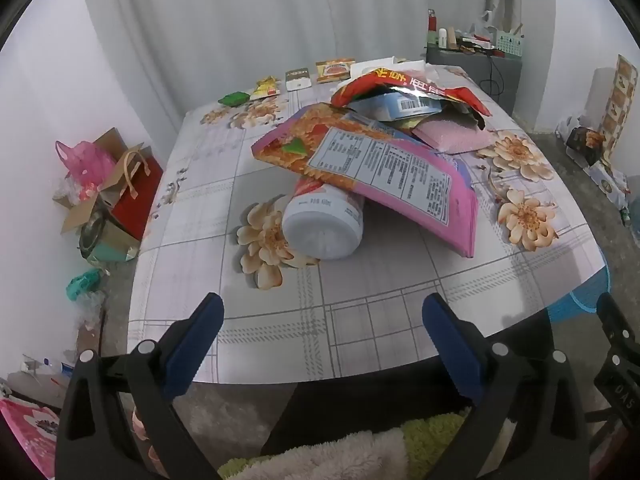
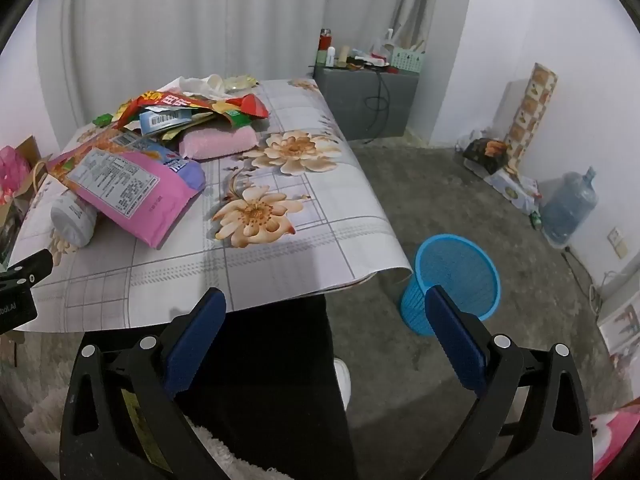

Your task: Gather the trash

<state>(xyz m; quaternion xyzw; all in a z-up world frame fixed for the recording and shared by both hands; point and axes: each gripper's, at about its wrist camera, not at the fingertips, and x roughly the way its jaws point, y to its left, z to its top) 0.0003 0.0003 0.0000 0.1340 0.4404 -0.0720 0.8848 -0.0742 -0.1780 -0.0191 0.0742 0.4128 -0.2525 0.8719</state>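
Note:
A heap of trash lies on the flowered table [image 1: 360, 320]. A big pink snack bag [image 1: 384, 164] leans on a white bottle [image 1: 324, 224] lying on its side. Behind them are a red wrapper [image 1: 400, 84] and a pink sponge-like pad [image 1: 452, 134]. Small wrappers [image 1: 296, 78] sit along the far edge. My left gripper [image 1: 322, 312] hangs open over the table's near edge, nothing between its fingers. In the right wrist view the same pink snack bag [image 2: 132, 188] and white bottle [image 2: 74, 218] are at the left. My right gripper [image 2: 324, 308] is open and empty, beside the blue mesh bin [image 2: 456, 280] on the floor.
Bags and boxes [image 1: 108, 196] are stacked on the floor left of the table. A grey cabinet [image 2: 368, 100] with bottles stands at the back. A water jug [image 2: 572, 204] and boxes line the right wall. A person's dark-clothed legs [image 2: 272, 380] are below the grippers.

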